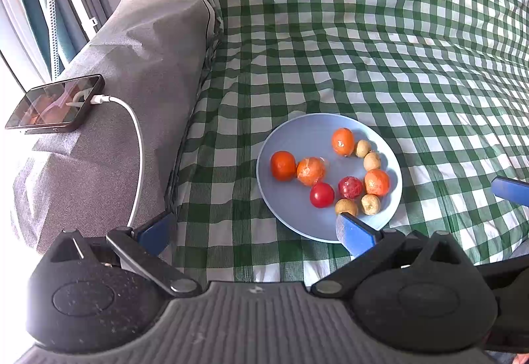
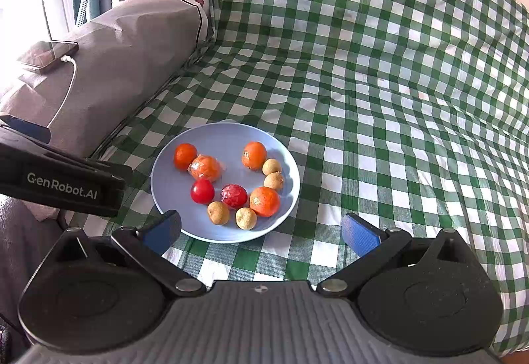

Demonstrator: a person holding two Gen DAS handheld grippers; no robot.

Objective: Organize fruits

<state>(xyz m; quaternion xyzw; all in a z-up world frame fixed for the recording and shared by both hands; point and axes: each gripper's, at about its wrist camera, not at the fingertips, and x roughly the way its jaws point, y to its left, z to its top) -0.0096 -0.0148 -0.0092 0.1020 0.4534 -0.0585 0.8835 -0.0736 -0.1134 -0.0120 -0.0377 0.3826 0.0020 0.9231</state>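
Observation:
A light blue plate (image 1: 291, 215) (image 2: 172, 188) lies on a green checked cloth. It holds several fruits: oranges (image 1: 283, 165) (image 2: 264, 201), one wrapped orange (image 1: 310, 170) (image 2: 205, 168), a red tomato (image 1: 321, 195) (image 2: 202, 191), a wrapped red fruit (image 1: 350, 187) (image 2: 234, 196) and several small tan longans (image 1: 370, 204) (image 2: 246, 218). My left gripper (image 1: 256, 233) is open and empty, left of and short of the plate. My right gripper (image 2: 261, 231) is open and empty, its jaws wide at the plate's near rim.
A grey sofa armrest (image 1: 132, 66) (image 2: 115, 59) stands on the left, with a phone (image 1: 56, 104) (image 2: 49, 54) on a white charging cable (image 1: 135, 145). The checked cloth (image 1: 396, 49) (image 2: 396, 82) covers seat and backrest. The left gripper's body (image 2: 62, 185) shows at the left.

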